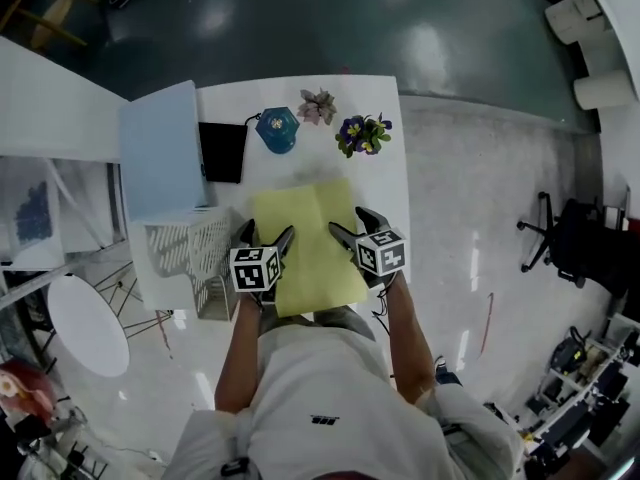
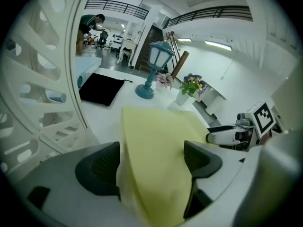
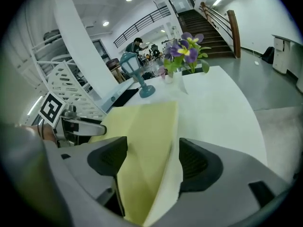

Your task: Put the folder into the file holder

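In the head view the left gripper and the right gripper covered both side edges of the pale yellow paper folder, and a light blue flat board hid part of the white slotted plastic file holder. In the left gripper view the folder's near end blurred and ran off the bottom edge. We found the distant person there too small to make out.

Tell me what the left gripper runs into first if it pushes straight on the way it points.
The yellow folder: it lies between the open jaws of the left gripper. Beyond it the line probably ends on the white table, though depth is hard to judge.
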